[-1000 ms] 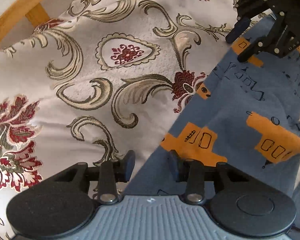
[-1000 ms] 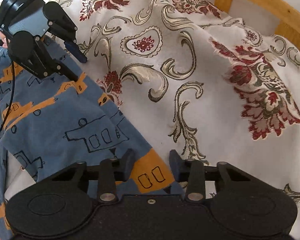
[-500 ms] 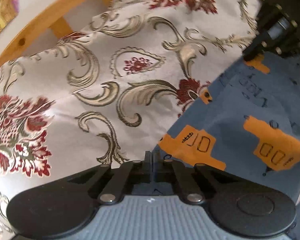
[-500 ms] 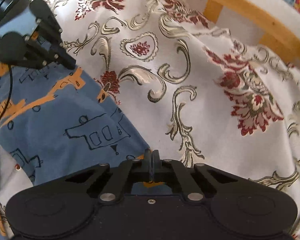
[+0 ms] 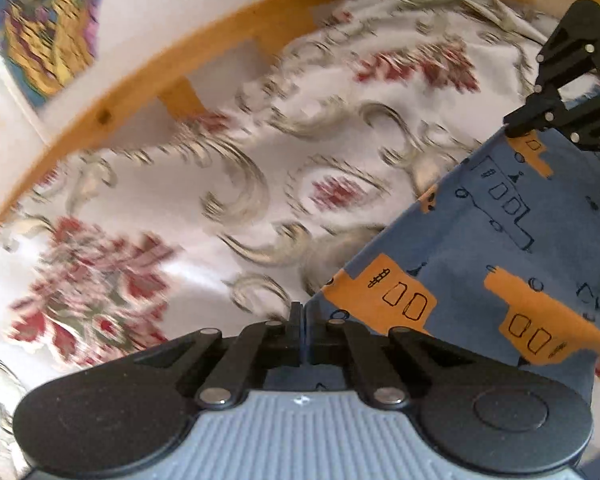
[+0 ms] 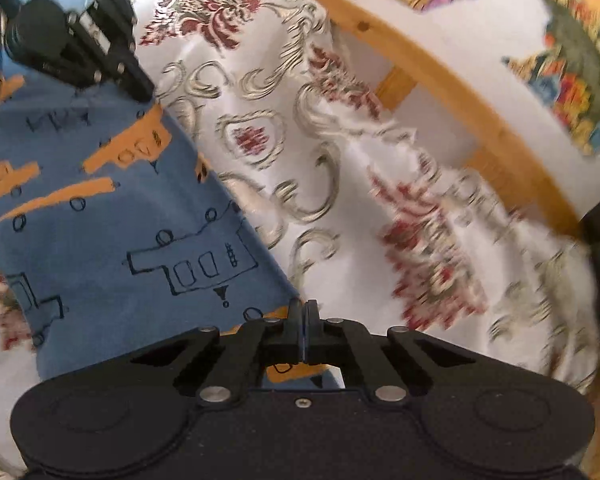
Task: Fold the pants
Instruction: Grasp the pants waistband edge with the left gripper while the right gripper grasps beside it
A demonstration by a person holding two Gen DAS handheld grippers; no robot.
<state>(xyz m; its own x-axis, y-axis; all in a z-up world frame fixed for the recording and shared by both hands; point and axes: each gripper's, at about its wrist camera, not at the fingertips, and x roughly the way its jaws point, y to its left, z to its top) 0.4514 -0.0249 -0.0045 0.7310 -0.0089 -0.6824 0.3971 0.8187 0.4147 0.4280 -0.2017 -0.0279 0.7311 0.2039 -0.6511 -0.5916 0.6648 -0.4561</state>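
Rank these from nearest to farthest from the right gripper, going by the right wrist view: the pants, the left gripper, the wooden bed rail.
1. pants: clamped in the right gripper, spreading left.
2. left gripper: upper left, on the pants' far edge.
3. wooden bed rail: upper right, beyond the floral cover.

left gripper [image 5: 300,320] and right gripper [image 6: 301,316], each with fingers pressed together, pinching blue fabric; both raised, level with one another.
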